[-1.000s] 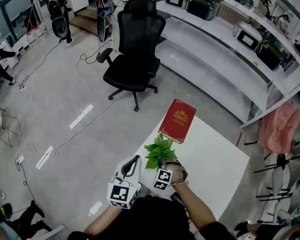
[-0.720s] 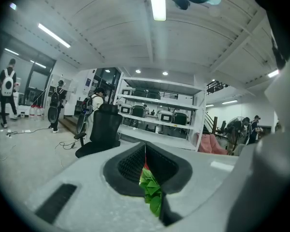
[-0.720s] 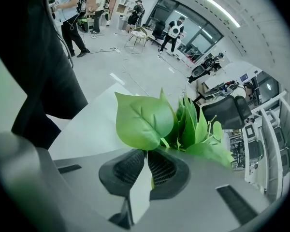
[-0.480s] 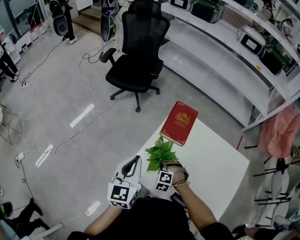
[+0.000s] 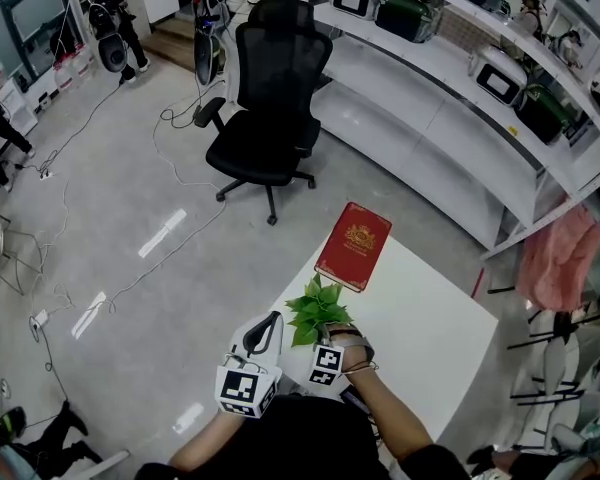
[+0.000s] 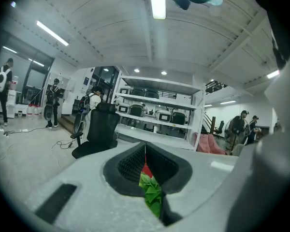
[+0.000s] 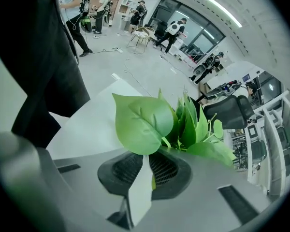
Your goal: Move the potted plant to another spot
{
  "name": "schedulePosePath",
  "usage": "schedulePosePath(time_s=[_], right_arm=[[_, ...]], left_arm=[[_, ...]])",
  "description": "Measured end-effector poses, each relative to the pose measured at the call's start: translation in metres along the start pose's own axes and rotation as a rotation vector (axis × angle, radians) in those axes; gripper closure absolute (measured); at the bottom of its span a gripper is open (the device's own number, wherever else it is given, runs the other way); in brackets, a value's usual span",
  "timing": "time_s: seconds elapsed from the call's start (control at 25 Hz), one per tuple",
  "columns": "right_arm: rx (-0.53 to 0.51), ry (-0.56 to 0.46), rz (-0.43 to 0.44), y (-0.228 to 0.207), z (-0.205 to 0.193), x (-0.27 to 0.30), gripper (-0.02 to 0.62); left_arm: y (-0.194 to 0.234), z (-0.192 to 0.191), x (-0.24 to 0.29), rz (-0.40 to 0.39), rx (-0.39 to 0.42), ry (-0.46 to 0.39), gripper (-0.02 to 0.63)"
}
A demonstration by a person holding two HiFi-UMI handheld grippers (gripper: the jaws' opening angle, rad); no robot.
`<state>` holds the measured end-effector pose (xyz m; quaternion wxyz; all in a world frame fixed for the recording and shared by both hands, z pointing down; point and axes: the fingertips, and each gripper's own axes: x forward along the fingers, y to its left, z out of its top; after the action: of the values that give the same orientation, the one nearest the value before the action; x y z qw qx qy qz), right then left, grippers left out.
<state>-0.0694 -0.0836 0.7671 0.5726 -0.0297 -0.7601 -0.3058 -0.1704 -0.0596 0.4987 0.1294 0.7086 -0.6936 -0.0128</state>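
The potted plant (image 5: 315,309) shows as a tuft of green leaves near the front left corner of the white table (image 5: 430,313). My right gripper (image 5: 336,336) sits just behind it, shut on the plant. In the right gripper view the leaves (image 7: 154,122) rise right over the jaws and a white sliver, probably the pot, fills their narrow gap; the pot itself is hidden. My left gripper (image 5: 264,332) hangs beside the table's left edge, shut on nothing. Through its slit in the left gripper view I glimpse the green leaves (image 6: 152,193).
A red book (image 5: 354,245) lies at the table's far corner, slightly over the edge. A black office chair (image 5: 270,108) stands on the grey floor beyond, with cables (image 5: 170,173) trailing nearby. White shelves (image 5: 430,98) with appliances run along the right. Pink cloth (image 5: 558,253) hangs at right.
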Motion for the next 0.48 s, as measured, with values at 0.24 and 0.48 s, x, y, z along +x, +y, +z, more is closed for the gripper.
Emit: schedulePosePath(time_s=[0.24,0.48], right_arm=[[0.016,-0.012,0.013,0.005,-0.002,-0.002,0.535],[0.063,-0.032,0.017,-0.001,-0.004,-0.019,0.528]], left_arm=[[-0.007,-0.001,0.007,-0.017,0.011,0.009,0.588],[-0.013,0.000,0.015,-0.041,0.018,0.017,0.588]])
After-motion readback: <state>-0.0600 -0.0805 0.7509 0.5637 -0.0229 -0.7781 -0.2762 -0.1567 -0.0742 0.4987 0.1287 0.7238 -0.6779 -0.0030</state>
